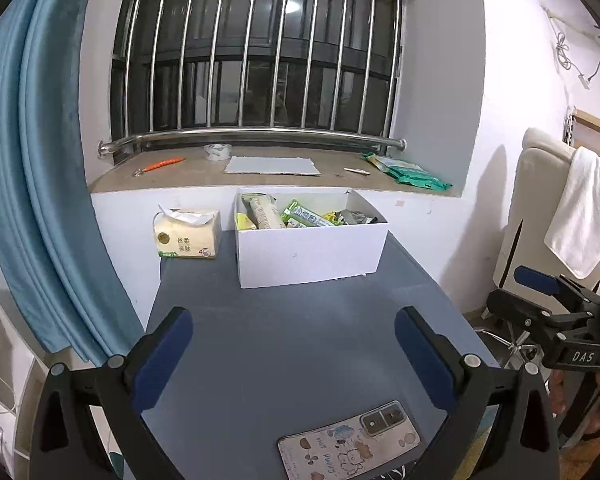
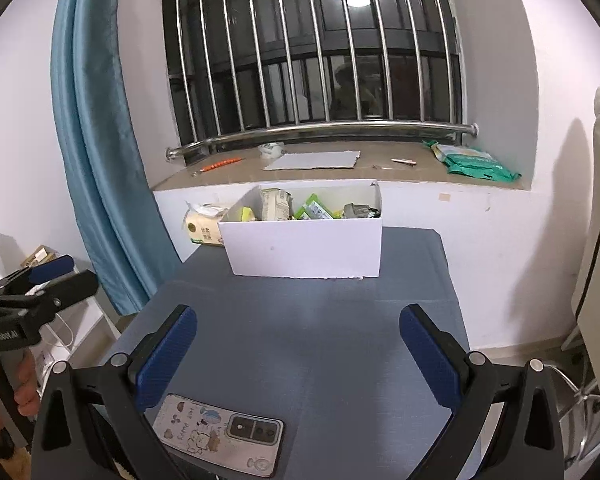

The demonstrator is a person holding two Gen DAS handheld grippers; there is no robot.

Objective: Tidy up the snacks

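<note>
With both the left tool (image 1: 294, 354) and the right tool (image 2: 298, 354) spread wide and empty above the table (image 1: 300, 320), we should reach forward to the white box (image 1: 308, 250) holding the snack packets (image 1: 300, 216), avoiding the phone (image 2: 220, 434).

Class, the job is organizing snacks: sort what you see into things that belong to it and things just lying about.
Belongs: white box; snack packets inside it.
Lying about: phone; tissue pack; tape roll; green bag on sill.
</note>
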